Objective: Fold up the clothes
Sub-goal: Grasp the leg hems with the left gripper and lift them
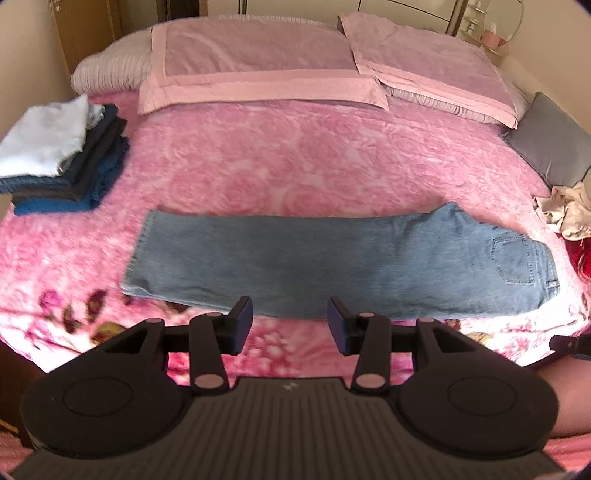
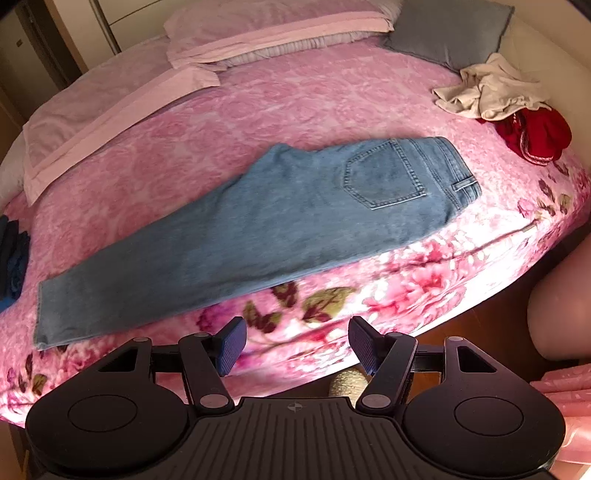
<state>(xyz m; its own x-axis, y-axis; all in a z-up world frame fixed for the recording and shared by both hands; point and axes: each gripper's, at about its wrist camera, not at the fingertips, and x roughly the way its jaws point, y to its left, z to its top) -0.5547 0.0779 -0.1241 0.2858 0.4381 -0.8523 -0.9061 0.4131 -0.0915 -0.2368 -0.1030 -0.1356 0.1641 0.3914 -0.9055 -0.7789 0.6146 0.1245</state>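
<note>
One pair of light blue denim jeans [image 1: 332, 258], folded lengthwise leg on leg, lying flat across the near part of a pink rose-patterned plush bedspread [image 1: 280, 155]; waistband and back pocket toward the right, hems toward the left. Just short of the jeans' near edge, left gripper [image 1: 290, 325] with black arms and blue pads spread wide, holding nothing, apart from the denim. Right gripper [image 2: 295, 343] likewise gaping wide and empty, hovering over the flowered front edge of the bedspread, below the jeans. Farther left on the bedspread, a stack of folded dark blue jeans topped by a pale folded garment [image 1: 62, 151]. Near the right edge, a crumpled cream cloth [image 2: 484, 92] touching a red knitted garment [image 2: 535, 136]. Behind that, a grey cushion [image 2: 450, 33]. Along the head of the bed, two pale pink pillows [image 1: 258, 62] side by side.
</note>
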